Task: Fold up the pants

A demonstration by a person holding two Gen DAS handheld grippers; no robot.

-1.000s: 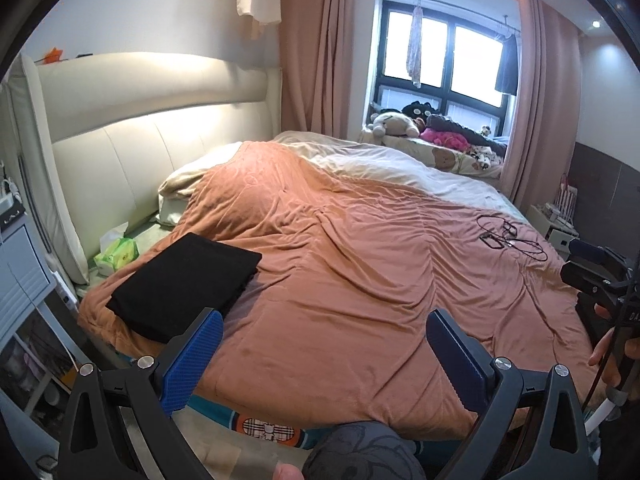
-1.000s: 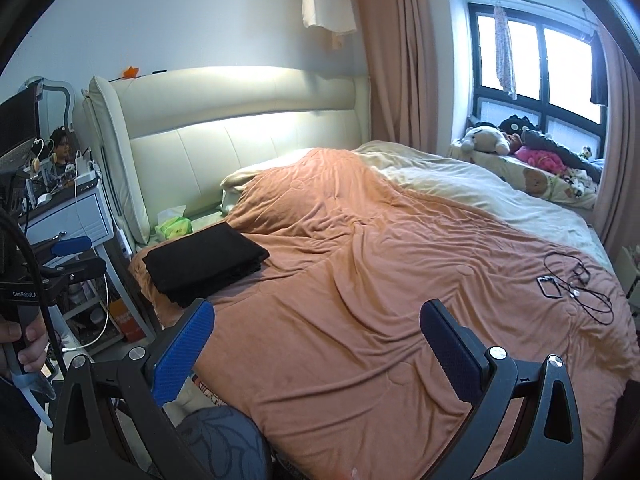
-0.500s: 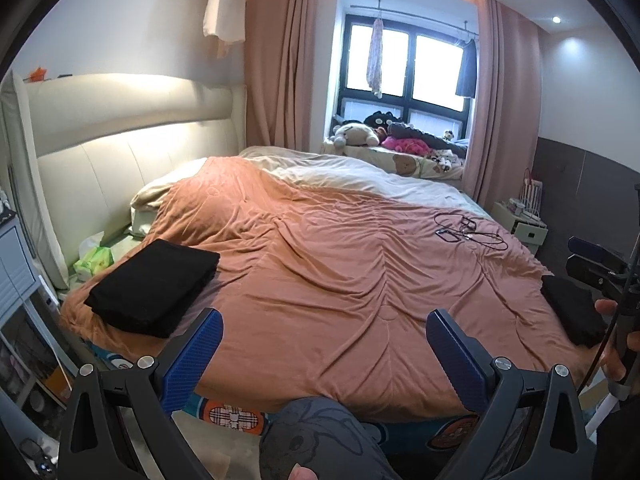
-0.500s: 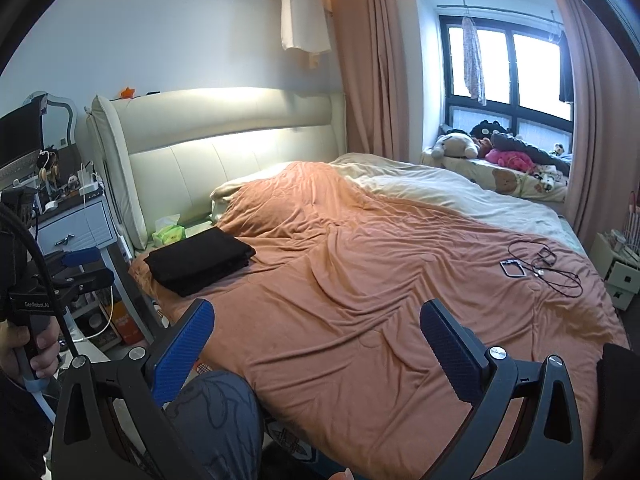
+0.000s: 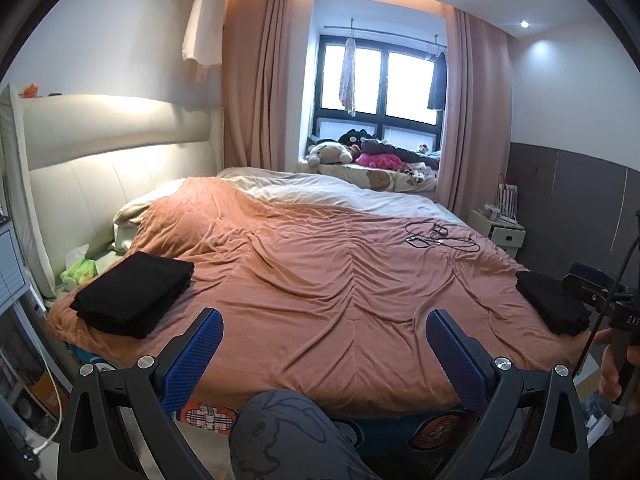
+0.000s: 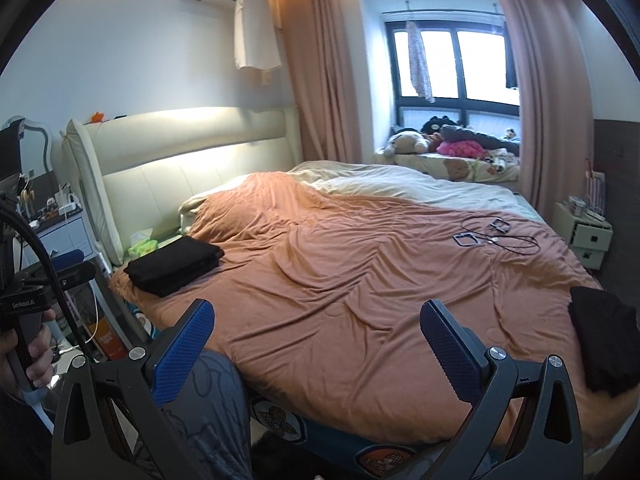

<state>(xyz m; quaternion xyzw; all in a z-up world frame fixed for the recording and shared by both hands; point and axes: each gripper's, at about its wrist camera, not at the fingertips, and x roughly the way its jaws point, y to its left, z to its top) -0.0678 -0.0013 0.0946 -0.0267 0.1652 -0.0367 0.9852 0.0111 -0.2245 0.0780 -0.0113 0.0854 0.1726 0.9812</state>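
Pants point(image 5: 134, 294) folded at bed's point(image 5: 340, 300) left corner; our left gripper point(image 5: 324, 340) and right gripper point(image 6: 316, 336) gape empty; dark pile point(image 6: 604, 344) overhangs right edge, may slip

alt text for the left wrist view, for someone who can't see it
The open left gripper points over a bed with an orange blanket. Folded black pants lie at its near left corner, a second black pile at its right edge, and tangled cables farther back.

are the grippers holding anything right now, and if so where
Nothing. The left gripper and right gripper are both open and empty above the bed's near edge.
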